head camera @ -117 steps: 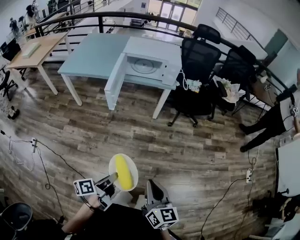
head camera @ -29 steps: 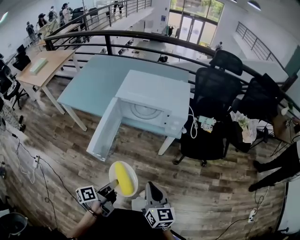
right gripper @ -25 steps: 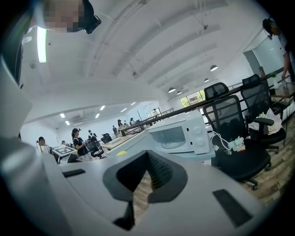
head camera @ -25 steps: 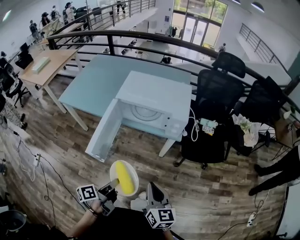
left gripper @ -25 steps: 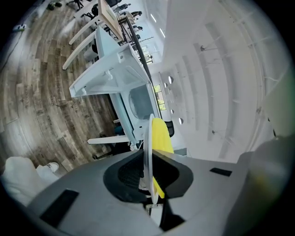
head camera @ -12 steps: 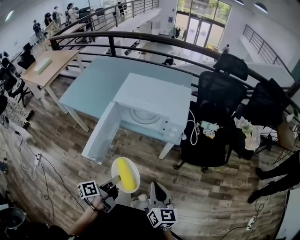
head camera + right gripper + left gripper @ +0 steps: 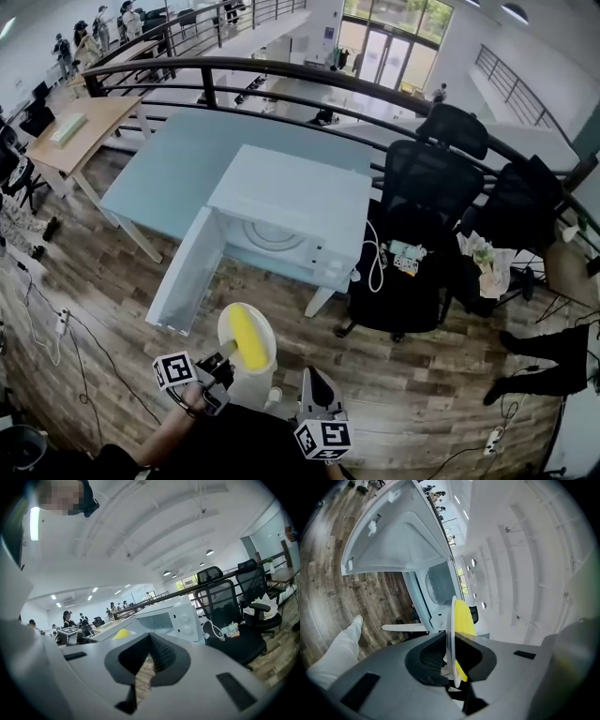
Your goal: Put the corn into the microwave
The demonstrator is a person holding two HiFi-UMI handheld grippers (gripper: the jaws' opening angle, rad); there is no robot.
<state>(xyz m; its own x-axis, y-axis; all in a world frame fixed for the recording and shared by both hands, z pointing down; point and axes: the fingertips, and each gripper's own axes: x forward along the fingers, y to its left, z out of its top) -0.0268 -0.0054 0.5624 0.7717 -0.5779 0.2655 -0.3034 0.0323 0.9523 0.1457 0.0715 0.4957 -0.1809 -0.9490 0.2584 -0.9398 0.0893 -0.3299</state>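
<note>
My left gripper is shut on the rim of a white plate, and a yellow corn cob lies on the plate. In the left gripper view the plate stands edge-on between the jaws of the left gripper, with the corn on its right side. Just ahead is the white microwave; its door hangs open to the left and the cavity shows its turntable. My right gripper is shut and empty, to the right of the plate.
The microwave sits on a pale blue table, at its near edge. Black office chairs stand to the right, one with small items and a white cable. A dark railing runs behind. A person's legs show at far right.
The microwave has come nearer and lower in the head view, so its open door now sits just beyond the plate. Both grippers keep their pose, and the plate is still held.
</note>
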